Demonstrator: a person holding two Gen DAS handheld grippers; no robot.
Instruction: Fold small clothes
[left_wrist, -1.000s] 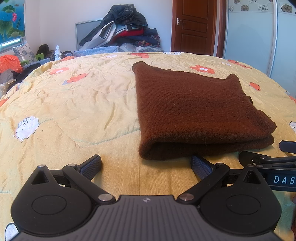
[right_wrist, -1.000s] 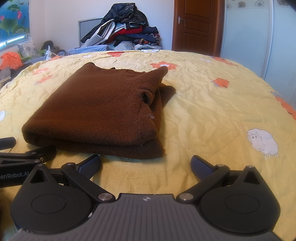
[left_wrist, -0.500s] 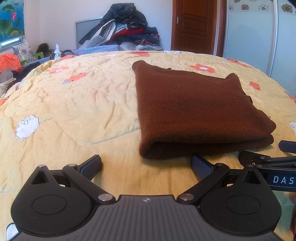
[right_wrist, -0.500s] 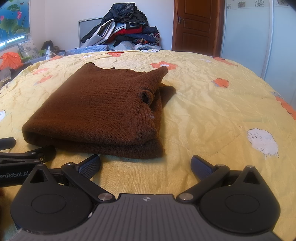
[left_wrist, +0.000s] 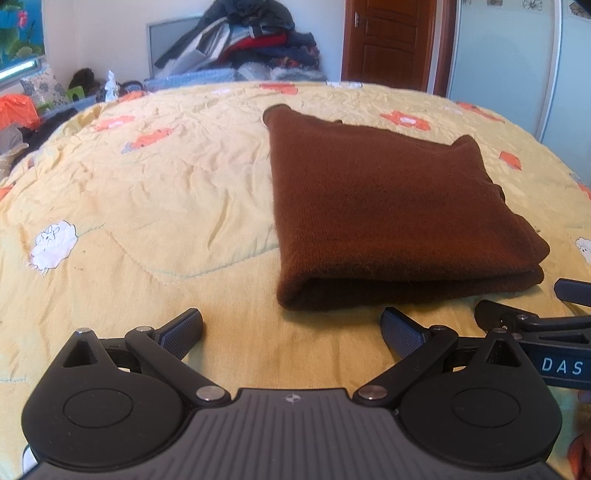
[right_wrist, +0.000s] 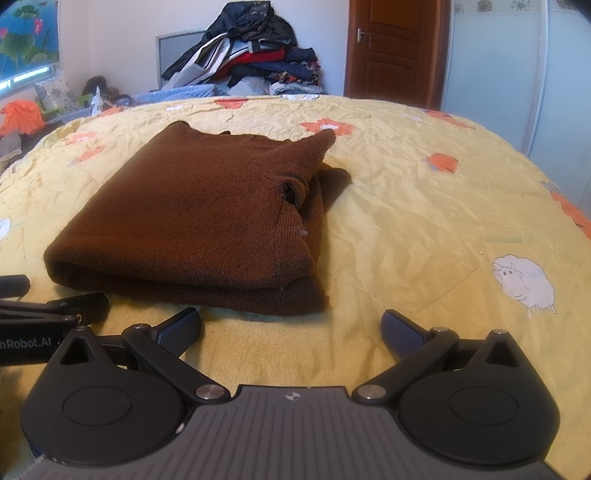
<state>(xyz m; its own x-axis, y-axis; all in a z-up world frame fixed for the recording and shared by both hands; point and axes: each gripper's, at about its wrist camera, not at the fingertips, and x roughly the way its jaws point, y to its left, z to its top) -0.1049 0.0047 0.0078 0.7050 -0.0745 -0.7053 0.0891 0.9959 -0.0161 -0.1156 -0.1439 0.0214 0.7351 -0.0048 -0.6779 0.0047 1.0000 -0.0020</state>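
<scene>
- Bed (left_wrist: 155, 206) filled most of both views; yellow quilted cover, creased, printed with orange shapes and white sheep (right_wrist: 524, 284).
- Wardrobe (right_wrist: 495, 55) with pale sliding panels stood past the bed's far right corner, brown door (left_wrist: 388, 40) just left of it.
- Clothes pile (right_wrist: 251, 55) was heaped past the bed's far edge, against the wall, in front of a grey panel.
- Clutter sat past the far left corner: orange cloth (left_wrist: 18, 110), patterned cushion (right_wrist: 55, 92); the rest was too small to tell.
- Sweater (left_wrist: 388, 206), brown knit, lay folded flat into a rough rectangle near the middle of the bed, toward the near edge. Fold ran along its near side, layers stacked; a lower layer stuck out at its right side in the right wrist view. Nothing was touching it.
- Left gripper (left_wrist: 291, 326) sat low over the cover near the near edge, just short of the sweater's near left corner. Jaws spread wide, empty, pads (left_wrist: 400, 328) clear of the knit.
- Right gripper (right_wrist: 290, 326) sat alongside, just short of the sweater's near right corner. Jaws also spread wide, nothing between them.
- Each gripper's side showed at the edge of the other's view, so the two were close together.
</scene>
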